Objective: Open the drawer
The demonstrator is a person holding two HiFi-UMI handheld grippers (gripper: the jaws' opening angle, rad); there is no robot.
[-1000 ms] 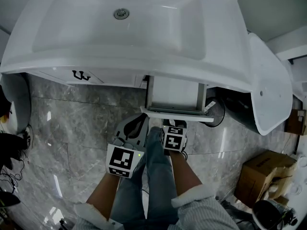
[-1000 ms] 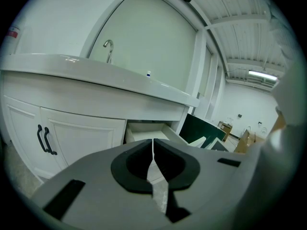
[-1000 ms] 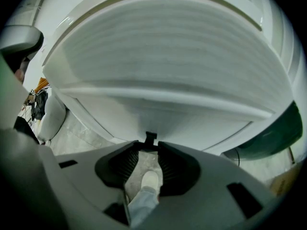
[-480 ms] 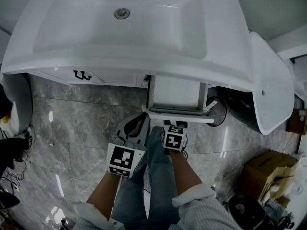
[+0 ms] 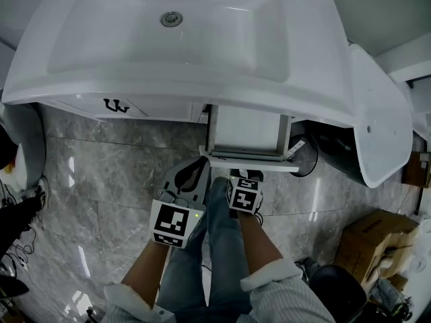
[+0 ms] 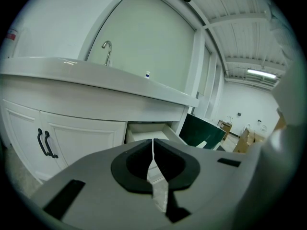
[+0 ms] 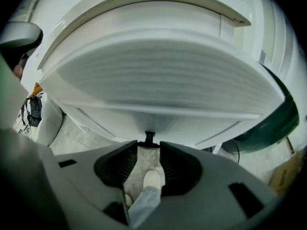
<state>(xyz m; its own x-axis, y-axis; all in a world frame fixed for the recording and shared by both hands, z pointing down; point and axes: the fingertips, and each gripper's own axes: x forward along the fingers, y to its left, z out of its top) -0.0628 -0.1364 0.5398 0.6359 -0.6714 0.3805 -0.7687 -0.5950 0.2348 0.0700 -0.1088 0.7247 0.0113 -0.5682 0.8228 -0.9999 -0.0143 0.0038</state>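
The white drawer (image 5: 246, 130) stands pulled out from under the basin, its front panel (image 5: 249, 161) toward me. My right gripper (image 5: 244, 174) sits at that front panel. In the right gripper view the small black handle (image 7: 149, 138) under the drawer front (image 7: 158, 80) lies at the tips of my right gripper (image 7: 148, 148). Its jaws are opening, with a gap on both sides of the handle. My left gripper (image 5: 201, 165) hangs just left of the drawer, shut and empty. The left gripper view has its tips (image 6: 153, 150) meeting before the open drawer (image 6: 146, 131).
The white basin (image 5: 168, 39) overhangs the cabinet, whose doors carry black handles (image 5: 114, 105). A dark bin (image 5: 330, 150) and a white fixture (image 5: 380, 126) stand to the right. A cardboard box (image 5: 370, 244) sits on the marble floor. The person's legs (image 5: 215, 247) are below the grippers.
Both grippers and the drawer stay where they were. A dark round object at the bottom right has slid leftward along the floor.
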